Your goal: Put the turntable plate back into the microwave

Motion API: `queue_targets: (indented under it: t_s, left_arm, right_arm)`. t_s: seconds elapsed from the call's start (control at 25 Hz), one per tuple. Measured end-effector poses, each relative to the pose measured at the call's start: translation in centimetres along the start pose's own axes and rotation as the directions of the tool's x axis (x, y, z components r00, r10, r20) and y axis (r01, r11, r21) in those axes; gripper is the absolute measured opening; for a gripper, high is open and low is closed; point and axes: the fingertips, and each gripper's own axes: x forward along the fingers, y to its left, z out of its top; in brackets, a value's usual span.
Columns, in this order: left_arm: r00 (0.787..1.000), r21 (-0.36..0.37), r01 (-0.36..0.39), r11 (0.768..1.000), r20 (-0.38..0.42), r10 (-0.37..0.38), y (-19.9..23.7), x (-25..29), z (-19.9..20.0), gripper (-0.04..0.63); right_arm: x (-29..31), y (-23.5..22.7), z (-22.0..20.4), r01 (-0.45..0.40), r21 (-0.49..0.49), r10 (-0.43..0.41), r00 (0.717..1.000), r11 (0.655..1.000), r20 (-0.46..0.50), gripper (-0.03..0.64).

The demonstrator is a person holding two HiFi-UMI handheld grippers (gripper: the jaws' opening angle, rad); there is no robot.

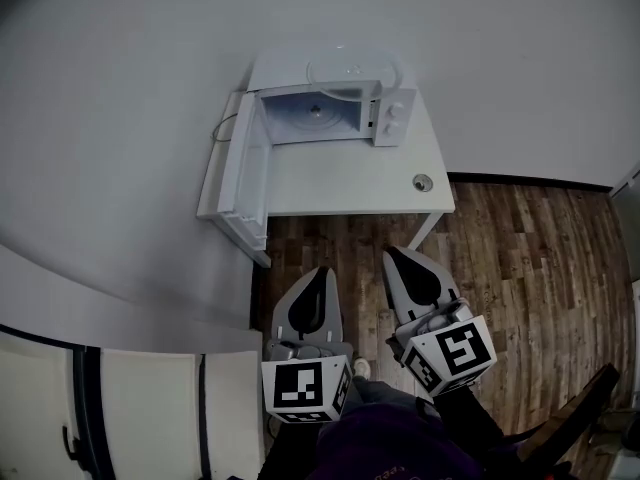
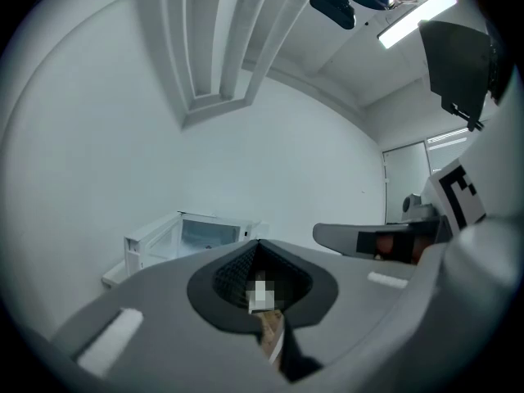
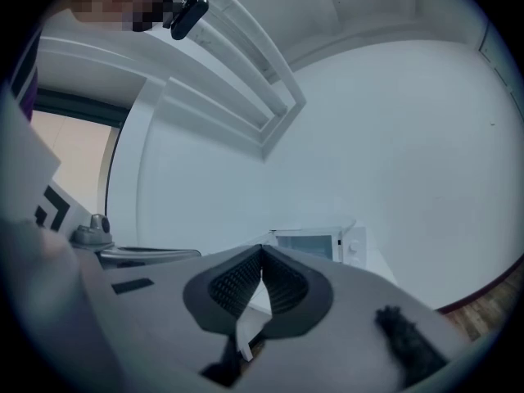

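Observation:
A white microwave stands at the back of a white table, its door swung wide open to the left. A clear glass turntable plate lies on top of the microwave; the cavity shows only a small hub. My left gripper and right gripper are side by side over the wood floor, well short of the table, both shut and empty. The microwave is far ahead in the left gripper view, past the shut left gripper. It also shows beyond the right gripper.
A small round object sits near the table's front right corner. White walls enclose the table at the back and left. A white cabinet stands at the lower left, dark furniture at the lower right, and wood floor lies between.

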Motion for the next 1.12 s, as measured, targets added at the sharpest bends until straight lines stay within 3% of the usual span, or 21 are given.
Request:
queue_targets:
  t_s: [0.2, 0.4, 1.12]
  left_arm:
    - [1.000, -0.005, 0.001, 1.000, 0.010, -0.001, 0.4, 1.4, 0.0, 0.005]
    - [0.998, -0.010, 0.067, 0.998, 0.013, -0.067, 0.4, 4.5, 0.2, 0.005]
    - [0.988, -0.023, 0.155, 0.988, -0.024, -0.156, 6.6, 19.6, 1.9, 0.005]
  right_arm:
    - [0.7, -0.9, -0.2, 0.011, -0.001, -0.011, 1.000, 1.000, -0.003, 0.009]
    - [2.8, -2.6, -0.1, 0.044, -0.015, -0.044, 0.999, 0.999, 0.008, 0.009]
    - [17.3, -9.2, 1.2, 0.134, 0.009, -0.134, 0.991, 0.991, -0.002, 0.009]
